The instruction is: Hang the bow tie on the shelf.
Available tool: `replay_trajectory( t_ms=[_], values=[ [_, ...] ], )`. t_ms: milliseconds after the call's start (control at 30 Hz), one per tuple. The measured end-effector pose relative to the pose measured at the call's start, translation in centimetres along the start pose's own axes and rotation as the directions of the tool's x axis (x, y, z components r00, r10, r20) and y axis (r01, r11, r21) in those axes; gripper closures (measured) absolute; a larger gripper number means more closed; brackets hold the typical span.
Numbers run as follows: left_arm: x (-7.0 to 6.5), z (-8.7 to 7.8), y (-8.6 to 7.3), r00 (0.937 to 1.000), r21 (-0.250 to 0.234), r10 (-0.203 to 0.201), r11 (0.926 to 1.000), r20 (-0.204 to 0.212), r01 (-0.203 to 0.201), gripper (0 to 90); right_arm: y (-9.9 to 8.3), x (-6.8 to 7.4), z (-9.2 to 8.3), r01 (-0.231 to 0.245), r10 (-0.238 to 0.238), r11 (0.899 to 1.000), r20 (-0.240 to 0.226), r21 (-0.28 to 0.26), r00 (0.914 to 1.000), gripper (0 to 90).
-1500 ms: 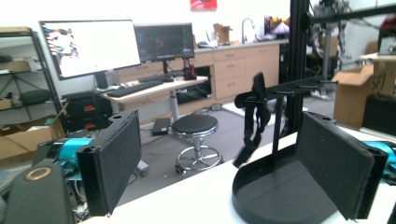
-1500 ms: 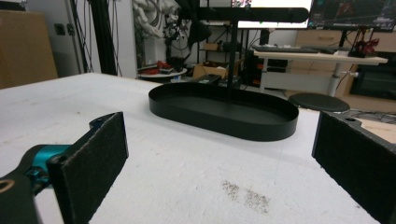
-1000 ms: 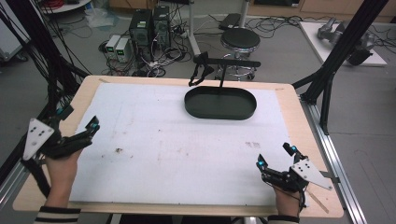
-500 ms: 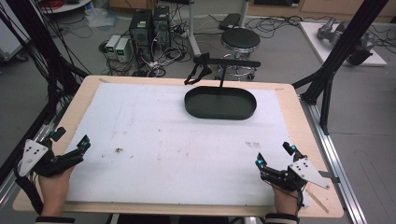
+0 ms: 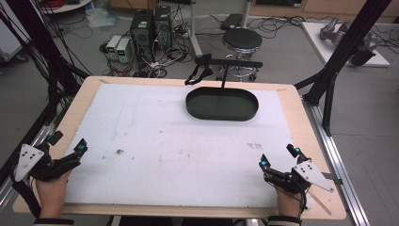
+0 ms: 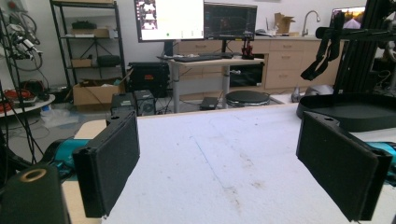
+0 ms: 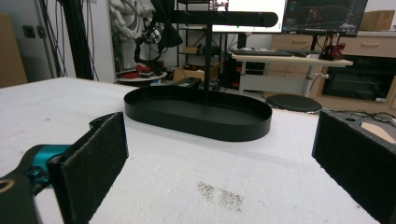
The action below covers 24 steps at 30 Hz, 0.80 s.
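Nearest, at the bottom corners of the high view, each hand grips a hand-held gripper: the left hand-held gripper (image 5: 67, 149) sits at the tabletop's left edge, the right hand-held gripper (image 5: 278, 157) near its right front corner. Both have their flat, felt-textured black jaws spread wide apart around nothing. Between them stretches a white, grainy foam sheet (image 5: 179, 136) with faint smudges, laid over the pale wooden tabletop (image 5: 294, 110). Farther back, a shallow oval black tray (image 5: 222, 104) rests on the sheet, with a thin post and crossbar (image 5: 229, 64) rising from it and a dark strap (image 5: 196, 74) dangling.
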<state>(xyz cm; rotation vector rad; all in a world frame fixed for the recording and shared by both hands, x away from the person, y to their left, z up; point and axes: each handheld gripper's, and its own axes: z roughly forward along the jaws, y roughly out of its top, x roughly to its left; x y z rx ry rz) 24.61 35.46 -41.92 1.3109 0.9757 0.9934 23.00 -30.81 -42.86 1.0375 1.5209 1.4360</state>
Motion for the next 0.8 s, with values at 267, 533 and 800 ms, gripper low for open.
replay_trajectory(
  t_ms=[267, 533, 800],
  values=[
    [-0.07, 0.22, 0.01, 0.9999, 0.012, -0.002, 0.9999, 0.011, 0.002, 14.0, -0.01, -0.05, -0.21, -0.004, 0.004, 1.0, 0.003, -0.001, 1.0, 2.6],
    [0.25, 0.37, -0.03, 0.9999, 0.016, -0.011, 0.9998, 0.01, 0.011, 14.1, -0.01, -0.07, -0.09, -0.003, 0.003, 1.0, -0.002, -0.006, 1.0, 2.5],
    [0.32, 0.33, 0.25, 0.9999, 0.018, -0.011, 0.9998, 0.003, 0.011, 14.1, -0.05, -0.21, 0.02, 0.0, 0.0, 1.0, -0.007, -0.006, 1.0, 2.6]
  ],
)
